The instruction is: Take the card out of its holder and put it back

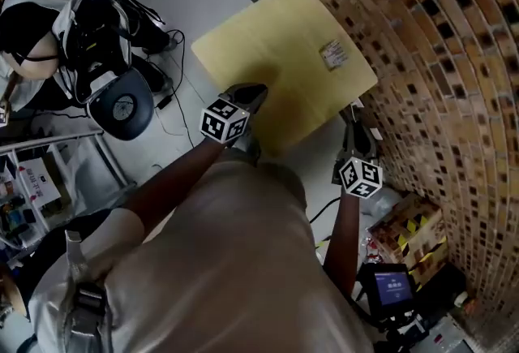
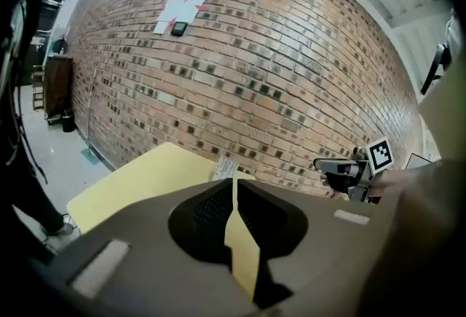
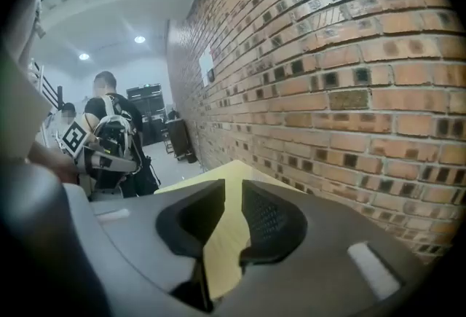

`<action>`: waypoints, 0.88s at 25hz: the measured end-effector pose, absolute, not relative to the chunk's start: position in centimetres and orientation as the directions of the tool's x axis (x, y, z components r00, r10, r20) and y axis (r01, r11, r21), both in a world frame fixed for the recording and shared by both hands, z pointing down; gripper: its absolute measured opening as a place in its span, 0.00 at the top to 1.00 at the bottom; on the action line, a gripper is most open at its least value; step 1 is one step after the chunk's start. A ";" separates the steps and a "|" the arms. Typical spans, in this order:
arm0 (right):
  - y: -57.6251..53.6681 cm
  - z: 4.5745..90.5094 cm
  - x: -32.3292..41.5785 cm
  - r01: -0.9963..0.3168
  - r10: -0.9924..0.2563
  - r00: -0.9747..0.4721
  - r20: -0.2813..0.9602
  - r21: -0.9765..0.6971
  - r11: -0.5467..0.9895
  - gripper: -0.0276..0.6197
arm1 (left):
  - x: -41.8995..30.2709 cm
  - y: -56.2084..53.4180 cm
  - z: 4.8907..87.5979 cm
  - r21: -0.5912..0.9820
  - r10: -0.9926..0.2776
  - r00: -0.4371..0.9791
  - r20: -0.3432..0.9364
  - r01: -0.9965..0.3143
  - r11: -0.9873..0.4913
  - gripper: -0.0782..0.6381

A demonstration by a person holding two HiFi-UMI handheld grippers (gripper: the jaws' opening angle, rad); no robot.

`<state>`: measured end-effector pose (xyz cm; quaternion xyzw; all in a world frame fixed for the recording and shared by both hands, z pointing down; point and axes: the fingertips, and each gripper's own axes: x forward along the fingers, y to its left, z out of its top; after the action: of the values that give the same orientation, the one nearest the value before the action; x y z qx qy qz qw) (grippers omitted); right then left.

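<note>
Two grippers held level at near edge of pale yellow square table (image 1: 272,39) by brown brick wall (image 1: 442,35): left gripper (image 1: 248,92) closed to a slit, right gripper (image 1: 350,111) slightly spread, both empty.

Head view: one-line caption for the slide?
Left tongs and right tongs poised at the yellow table; card beyond, untouched.

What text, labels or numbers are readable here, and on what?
None can be read.
Label on the yellow table: print too small to read.
Sheets on the brick wall: too blurred to read.
Small screen, lit blue: characters too small to read.
</note>
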<state>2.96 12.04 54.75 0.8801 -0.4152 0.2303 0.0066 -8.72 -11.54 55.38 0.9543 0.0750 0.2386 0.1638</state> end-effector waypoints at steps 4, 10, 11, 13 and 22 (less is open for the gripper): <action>9.7 54.9 4.1 -0.752 -0.732 0.534 0.424 -0.157 -0.640 0.85 | -7.4 -13.0 55.8 0.359 0.230 0.880 0.415 0.074 -0.930 0.85; 8.1 55.3 5.4 -0.766 -0.736 0.510 0.446 -0.154 -0.624 0.86 | -7.0 -13.8 55.9 0.371 0.216 0.880 0.423 0.049 -0.927 0.85; 7.9 55.4 5.8 -0.768 -0.737 0.506 0.449 -0.155 -0.622 0.86 | -6.9 -13.9 56.0 0.374 0.210 0.879 0.427 0.039 -0.927 0.85; 7.7 55.7 6.7 -0.774 -0.742 0.495 0.452 -0.159 -0.613 0.86 | -6.8 -13.8 56.1 0.374 0.195 0.879 0.435 0.021 -0.927 0.85; 4.3 58.3 16.5 -0.846 -0.788 0.374 0.489 -0.167 -0.506 0.87 | -1.8 -14.6 55.1 0.343 0.054 0.881 0.470 -0.126 -0.931 0.85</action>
<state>16.52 4.33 58.27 0.8271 -0.4939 0.2625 0.0556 -1.78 -14.64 55.09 0.9520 -0.0190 0.2430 0.1850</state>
